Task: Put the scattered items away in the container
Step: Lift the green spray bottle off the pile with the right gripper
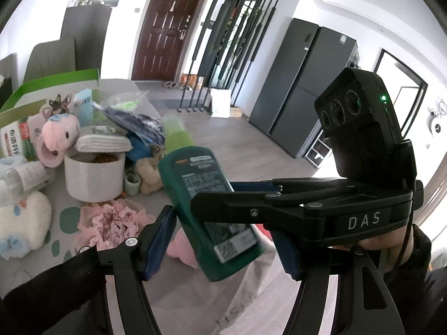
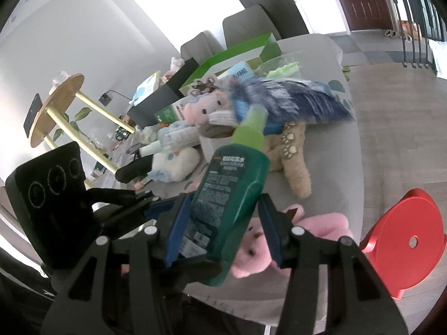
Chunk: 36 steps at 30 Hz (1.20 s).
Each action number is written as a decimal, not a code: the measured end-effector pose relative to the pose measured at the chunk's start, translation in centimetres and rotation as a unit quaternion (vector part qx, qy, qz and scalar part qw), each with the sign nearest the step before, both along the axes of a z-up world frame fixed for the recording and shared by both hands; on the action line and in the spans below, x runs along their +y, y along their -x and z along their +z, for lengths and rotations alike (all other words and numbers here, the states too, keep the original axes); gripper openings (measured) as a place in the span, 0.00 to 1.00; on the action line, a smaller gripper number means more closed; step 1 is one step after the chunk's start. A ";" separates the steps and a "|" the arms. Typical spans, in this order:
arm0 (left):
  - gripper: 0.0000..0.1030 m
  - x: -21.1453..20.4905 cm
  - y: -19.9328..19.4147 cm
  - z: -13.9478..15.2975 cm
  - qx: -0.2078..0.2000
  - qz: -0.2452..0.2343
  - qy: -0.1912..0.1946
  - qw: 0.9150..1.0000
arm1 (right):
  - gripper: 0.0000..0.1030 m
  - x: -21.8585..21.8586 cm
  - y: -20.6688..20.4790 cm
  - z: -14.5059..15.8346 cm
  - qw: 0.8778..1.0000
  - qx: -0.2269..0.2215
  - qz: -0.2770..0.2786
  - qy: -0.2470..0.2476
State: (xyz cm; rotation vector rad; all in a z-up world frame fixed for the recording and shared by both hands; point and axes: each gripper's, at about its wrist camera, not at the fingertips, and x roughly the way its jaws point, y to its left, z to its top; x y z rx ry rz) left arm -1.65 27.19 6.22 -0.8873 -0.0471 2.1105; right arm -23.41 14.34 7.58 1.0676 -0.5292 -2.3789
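A dark green spray bottle (image 1: 206,203) with a light green cap is held tilted above the table; it also shows in the right wrist view (image 2: 223,209). My left gripper (image 1: 220,243) has its blue pads on both sides of the bottle's lower body. My right gripper (image 2: 223,229) also has its pads against the bottle's sides, and it crosses the left wrist view from the right. A white round container (image 1: 95,176) stands on the table to the left, with a folded grey cloth (image 1: 103,142) on its rim.
Around the container lie a pink plush (image 1: 60,136), a white slipper (image 1: 21,220), a pink ruffled cloth (image 1: 111,220), a beige plush (image 2: 290,156), a blue bag (image 2: 293,97) and a green box (image 1: 50,83). A red stool (image 2: 405,240) stands right of the table.
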 end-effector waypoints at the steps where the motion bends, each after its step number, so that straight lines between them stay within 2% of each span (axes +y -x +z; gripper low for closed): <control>1: 0.66 -0.2 -0.3 0.2 0.002 0.000 -0.003 1.000 | 0.49 -0.2 -0.3 0.3 1.000 0.003 0.001 -0.002; 3: 0.66 -0.3 -0.7 0.6 0.007 -0.001 -0.006 1.000 | 0.49 -0.5 -0.8 0.8 1.000 0.008 0.004 -0.004; 4: 0.65 -0.4 -1.1 0.8 0.006 -0.008 -0.012 1.000 | 0.44 -0.8 -1.0 1.0 1.000 0.010 0.014 0.004; 5: 0.61 -0.3 -1.3 1.0 0.007 -0.013 -0.013 1.000 | 0.35 -1.2 -1.2 1.2 1.000 0.012 0.025 0.014; 7: 0.61 -0.4 -1.5 1.1 0.024 0.004 0.001 1.000 | 0.33 -2.4 -1.6 1.7 0.999 0.021 0.042 0.008; 11: 0.61 -1.7 0.0 -0.3 0.017 0.013 -0.009 1.000 | 0.29 -3.7 -0.5 1.3 0.999 0.022 0.049 0.008; 14: 0.58 -2.8 0.7 -0.9 -0.002 0.015 -0.028 0.999 | 0.32 -4.3 1.0 0.0 0.997 0.023 0.058 0.040; 16: 0.57 -3.2 0.2 -0.7 0.009 0.022 -0.019 1.000 | 0.32 -4.6 1.2 -0.3 0.997 0.021 0.055 0.055; 22: 0.57 -3.1 -0.3 -0.9 -0.003 0.016 -0.027 1.000 | 0.32 -5.9 0.8 -0.3 0.998 0.018 0.058 0.028; 25: 0.57 -2.8 -0.3 -1.1 -0.006 0.009 -0.029 1.000 | 0.37 -5.4 0.6 -0.5 0.998 0.016 0.054 0.030; 28: 0.58 -3.0 -0.4 -1.2 -0.006 0.005 -0.032 0.999 | 0.63 -4.2 0.3 -1.4 0.998 0.010 0.038 0.043; 32: 0.68 -3.0 -0.7 -1.6 -0.009 -0.008 -0.032 0.999 | 0.70 -3.1 -0.3 -2.2 0.997 0.000 0.035 0.071; 36: 0.68 -2.6 -1.3 -2.4 -0.010 -0.010 -0.006 1.000 | 0.70 -3.2 -1.2 -2.3 0.998 -0.008 0.045 0.047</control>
